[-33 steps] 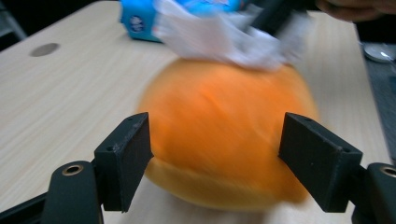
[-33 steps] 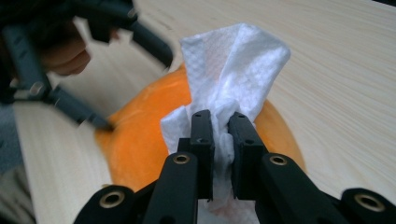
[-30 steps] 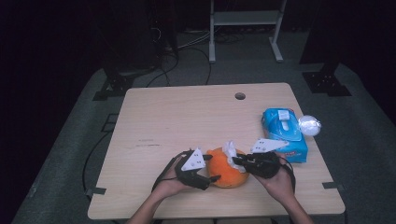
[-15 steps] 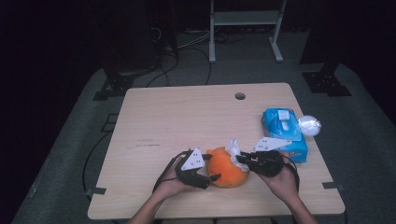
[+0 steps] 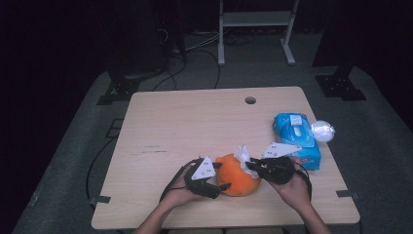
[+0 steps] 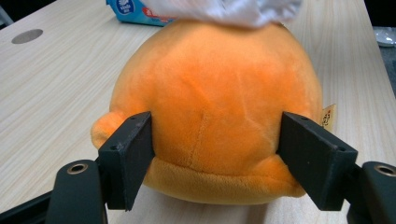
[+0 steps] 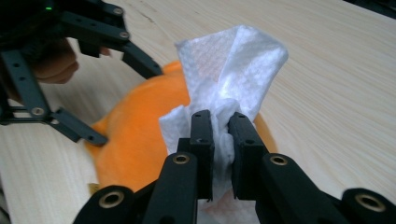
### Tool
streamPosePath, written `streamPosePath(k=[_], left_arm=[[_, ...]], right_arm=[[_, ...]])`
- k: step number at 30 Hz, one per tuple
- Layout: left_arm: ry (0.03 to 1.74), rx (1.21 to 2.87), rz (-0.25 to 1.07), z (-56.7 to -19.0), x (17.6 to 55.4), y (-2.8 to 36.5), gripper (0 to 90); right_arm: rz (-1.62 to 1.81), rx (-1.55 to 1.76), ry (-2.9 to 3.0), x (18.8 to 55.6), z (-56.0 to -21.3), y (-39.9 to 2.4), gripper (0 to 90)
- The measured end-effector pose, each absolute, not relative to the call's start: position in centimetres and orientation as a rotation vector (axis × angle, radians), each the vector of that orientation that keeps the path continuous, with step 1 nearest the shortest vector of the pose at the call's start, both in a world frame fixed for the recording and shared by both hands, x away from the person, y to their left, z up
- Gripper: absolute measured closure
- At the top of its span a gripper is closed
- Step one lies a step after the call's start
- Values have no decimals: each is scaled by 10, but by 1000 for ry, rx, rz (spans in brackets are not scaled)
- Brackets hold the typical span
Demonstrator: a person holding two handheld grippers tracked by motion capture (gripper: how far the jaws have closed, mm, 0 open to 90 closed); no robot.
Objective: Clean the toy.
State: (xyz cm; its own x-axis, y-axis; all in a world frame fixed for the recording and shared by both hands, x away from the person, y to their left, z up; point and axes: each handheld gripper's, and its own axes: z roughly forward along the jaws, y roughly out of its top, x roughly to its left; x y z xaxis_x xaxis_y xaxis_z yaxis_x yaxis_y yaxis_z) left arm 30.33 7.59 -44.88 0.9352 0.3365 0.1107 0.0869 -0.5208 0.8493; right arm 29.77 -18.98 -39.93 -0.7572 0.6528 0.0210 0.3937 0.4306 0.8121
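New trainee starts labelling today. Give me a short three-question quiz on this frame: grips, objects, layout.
1. True or false: the left gripper has its jaws on either side of the orange plush toy.
2. What does the right gripper hold?
A. a white wipe
B. the blue pack
C. a cable
3. Fill in: in the high view, the blue wipes pack lies toward the table's ____ edge.

Key:
1. True; the jaws sit against the toy's two flanks.
2. A; the white wipe is pinched between the shut jaws, above the toy.
3. Right, beside a crumpled clear wrapper.
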Motion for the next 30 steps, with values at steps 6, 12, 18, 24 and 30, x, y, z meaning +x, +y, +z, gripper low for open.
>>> streamPosePath(k=[6,12,18,24,30], left_arm=[[307,2103,306,-442,302,76,252],[317,2049,332,-440,302,68,244],[389,2053,295,-445,306,73,284],[417,2054,278,-447,309,79,285],[419,2054,263,-447,310,80,291]], right_arm=[[1295,1000,2410,305,-406,-206,802],[1327,916,2432,300,-407,-193,802],[1314,963,2418,305,-408,-206,803],[1372,913,2435,295,-400,-204,803],[1301,894,2458,297,-404,-204,802]])
